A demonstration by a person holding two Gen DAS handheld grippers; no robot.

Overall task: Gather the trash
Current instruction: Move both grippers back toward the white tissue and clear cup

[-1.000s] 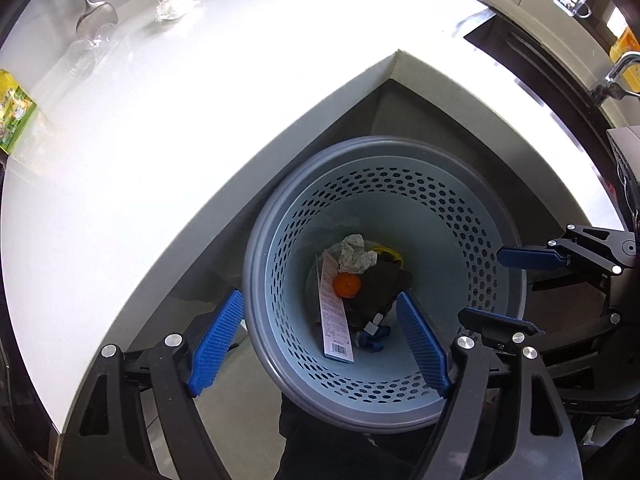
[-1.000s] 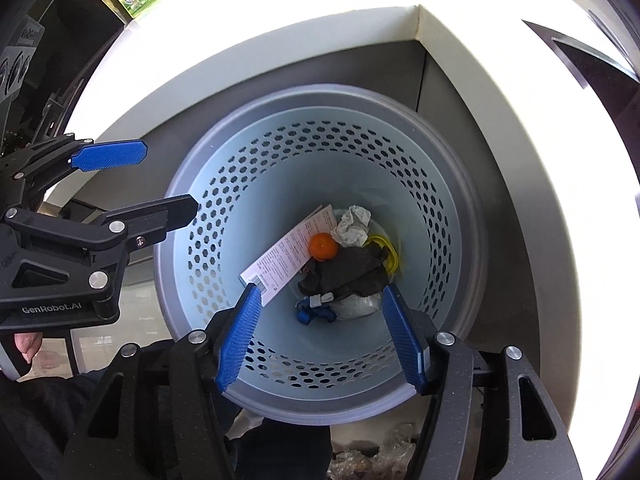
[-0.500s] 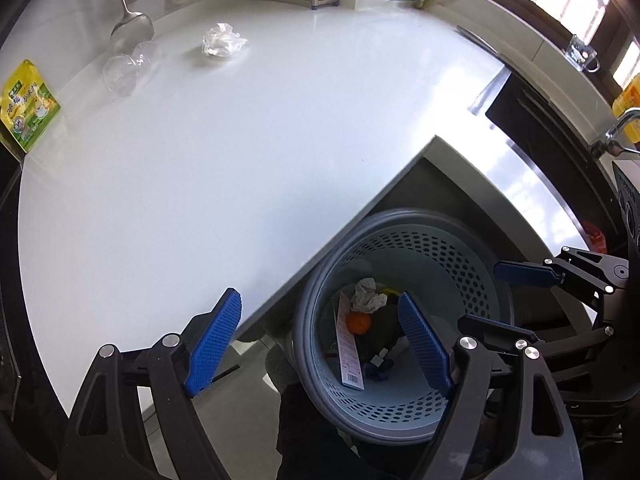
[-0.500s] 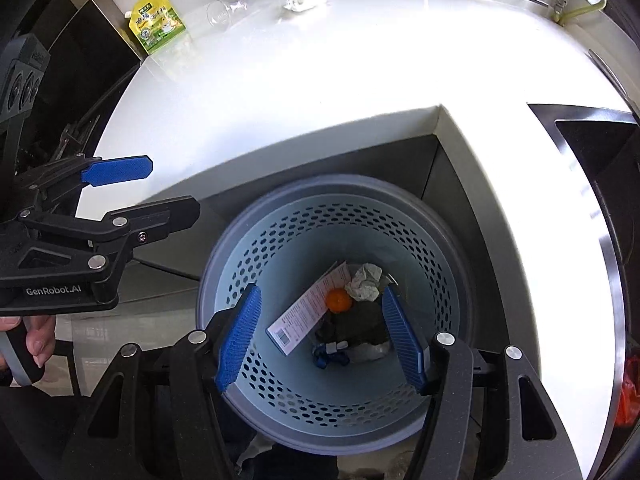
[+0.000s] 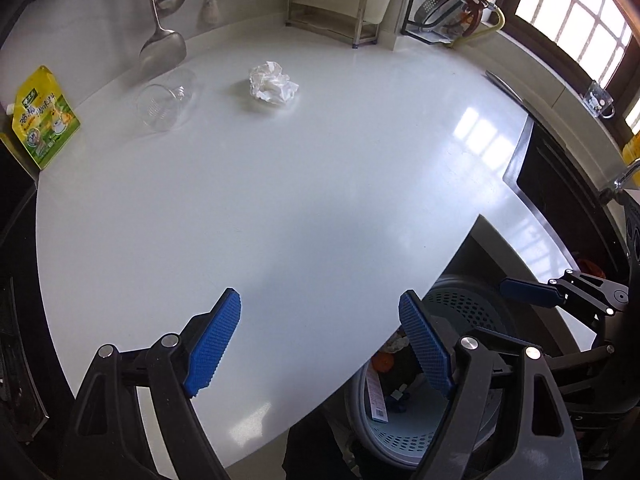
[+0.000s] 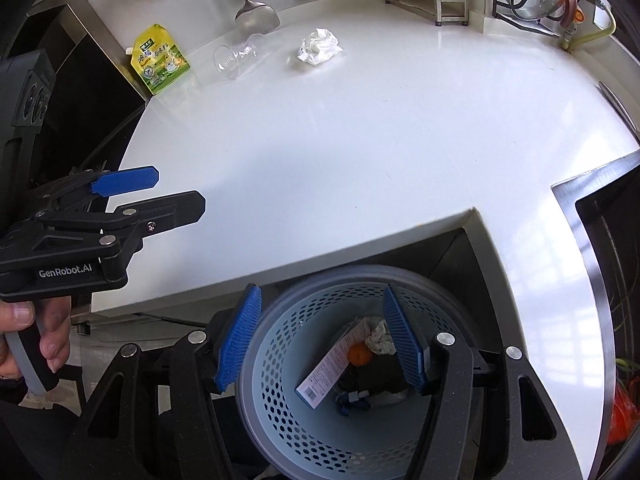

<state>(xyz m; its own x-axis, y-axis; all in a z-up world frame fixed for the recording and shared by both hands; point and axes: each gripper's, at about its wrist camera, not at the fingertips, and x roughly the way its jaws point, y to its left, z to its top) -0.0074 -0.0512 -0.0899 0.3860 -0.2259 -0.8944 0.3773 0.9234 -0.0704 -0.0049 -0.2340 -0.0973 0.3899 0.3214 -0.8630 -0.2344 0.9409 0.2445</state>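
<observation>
Nearest the right wrist camera, the right gripper is holding its blue ribbed pads apart with nothing clamped between them, hanging above the round grey-rimmed, pale blue perforated plastic basket that is standing on the floor in the inner corner of the counter. Inside the basket, a white printed paper slip with a barcode, a small orange fruit, a crumpled whitish tissue and some dark scraps are lying together at the bottom. To the left in that view, a person's hand is gripping the handle of the left gripper, whose blue pads are likewise standing wide apart and empty over the near edge of the glossy white L-shaped countertop. Farther across the counter, well apart from both grippers, a crumpled white paper ball is resting on the bare surface. Just left of it, a clear plastic cup is lying on its side, and a yellow-green printed spout pouch is sitting at the counter's far left edge. Behind them, a metal ladle is hanging against the wall, and a metal rack is standing at the back.
</observation>
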